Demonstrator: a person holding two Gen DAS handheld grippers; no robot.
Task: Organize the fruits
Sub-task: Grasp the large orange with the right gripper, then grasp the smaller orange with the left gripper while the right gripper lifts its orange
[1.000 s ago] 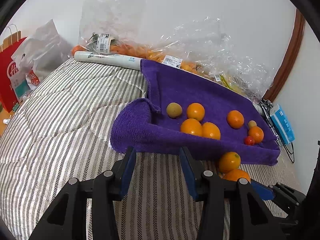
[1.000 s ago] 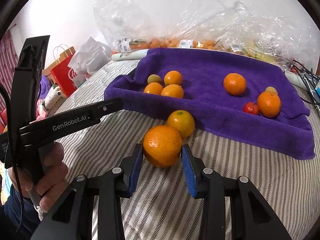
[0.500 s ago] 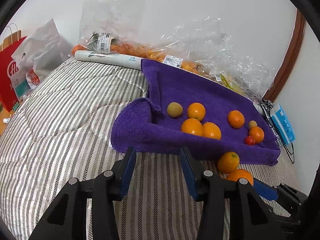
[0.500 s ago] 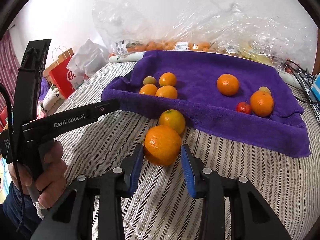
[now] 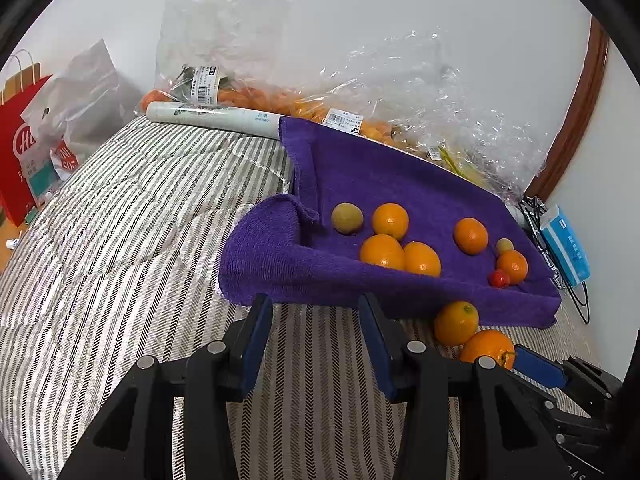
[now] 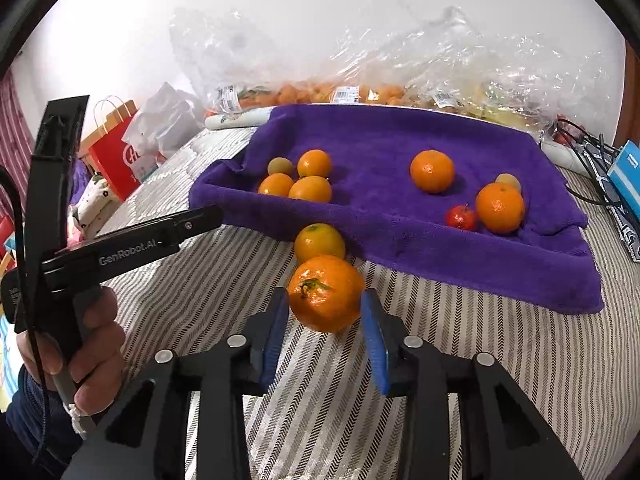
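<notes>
Striped quilt (image 5: 120, 240) under you, crinkled plastic bags (image 6: 400, 68) against the white wall, and the purple towel (image 6: 380, 140) spread just ahead of both tongs. Your right tongs (image 6: 325, 312) are pinching an orange (image 6: 325, 294), blue pads pressed to either side of it. A second ago its smooth skin faced you; now the green stem does, and the fruit sits higher against the quilt, so it has turned in the grip and looks to be coming up. That suggests the pickup is done and the carry to the towel is next. A second orange (image 6: 319, 241) lies right beyond your pads, touching the towel's near edge, so lift clear of it. Seven or so fruits already sit on the towel, a cluster of four ahead-left, three more plus a small red one (image 6: 460, 217) ahead-right. Your left tongs (image 5: 316, 344) are spread with nothing between them, hovering just short of the towel's front hem, barely shifted.
</notes>
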